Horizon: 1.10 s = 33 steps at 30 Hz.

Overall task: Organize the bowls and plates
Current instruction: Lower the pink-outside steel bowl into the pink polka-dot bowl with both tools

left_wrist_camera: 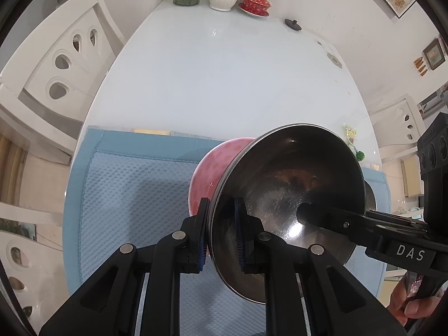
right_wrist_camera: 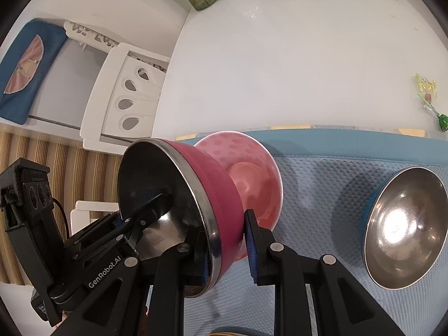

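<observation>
Both tongs pinch the rim of the steel bowl point(left_wrist_camera: 291, 196): the left tongs point(left_wrist_camera: 221, 238) on one side, the right tongs point(right_wrist_camera: 228, 245) opposite. It hangs tilted just above the pink dotted bowl point(right_wrist_camera: 252, 168) on the blue mat point(left_wrist_camera: 134, 184). Level it, centre it over the pink bowl, lower slowly; contact is probably near. Beyond, the white surface point(left_wrist_camera: 218, 70).

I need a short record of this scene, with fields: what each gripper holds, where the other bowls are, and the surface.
left gripper: shut on the rim of the magenta steel bowl
right gripper: shut on the same bowl's rim, at another place
held bowl pose: steeply tilted, over the blue mat
pink dotted bowl: directly behind the held bowl; contact unclear
second steel bowl: on the mat, apart, to the right
surface: white table
</observation>
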Each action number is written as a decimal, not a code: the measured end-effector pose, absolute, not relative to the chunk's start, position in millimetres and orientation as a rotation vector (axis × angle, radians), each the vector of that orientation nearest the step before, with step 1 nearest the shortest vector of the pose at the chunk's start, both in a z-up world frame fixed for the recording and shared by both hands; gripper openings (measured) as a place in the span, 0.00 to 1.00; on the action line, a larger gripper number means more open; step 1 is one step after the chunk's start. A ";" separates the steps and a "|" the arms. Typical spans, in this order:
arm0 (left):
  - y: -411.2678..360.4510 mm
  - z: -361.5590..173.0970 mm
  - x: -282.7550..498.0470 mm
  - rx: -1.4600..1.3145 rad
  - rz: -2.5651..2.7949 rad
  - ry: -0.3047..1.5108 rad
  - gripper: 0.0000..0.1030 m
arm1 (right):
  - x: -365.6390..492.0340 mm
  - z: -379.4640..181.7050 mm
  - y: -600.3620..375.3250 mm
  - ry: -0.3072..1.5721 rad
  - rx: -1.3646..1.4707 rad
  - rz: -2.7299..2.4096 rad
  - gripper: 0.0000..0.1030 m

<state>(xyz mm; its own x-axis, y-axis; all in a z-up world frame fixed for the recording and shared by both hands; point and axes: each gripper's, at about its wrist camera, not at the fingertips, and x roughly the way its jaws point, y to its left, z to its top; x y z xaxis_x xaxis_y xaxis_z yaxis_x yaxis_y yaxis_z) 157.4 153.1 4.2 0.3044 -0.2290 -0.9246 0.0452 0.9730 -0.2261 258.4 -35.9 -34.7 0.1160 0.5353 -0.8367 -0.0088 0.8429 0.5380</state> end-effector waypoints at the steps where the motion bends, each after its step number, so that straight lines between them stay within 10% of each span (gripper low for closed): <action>1: 153.2 2.6 158.2 -0.169 -0.183 1.252 0.12 | 259.2 -36.1 -35.3 1.412 0.458 0.418 0.20; 33: 151.6 -38.5 168.2 -0.155 -0.184 1.301 0.12 | 265.7 -79.6 -37.5 1.451 0.498 0.389 0.20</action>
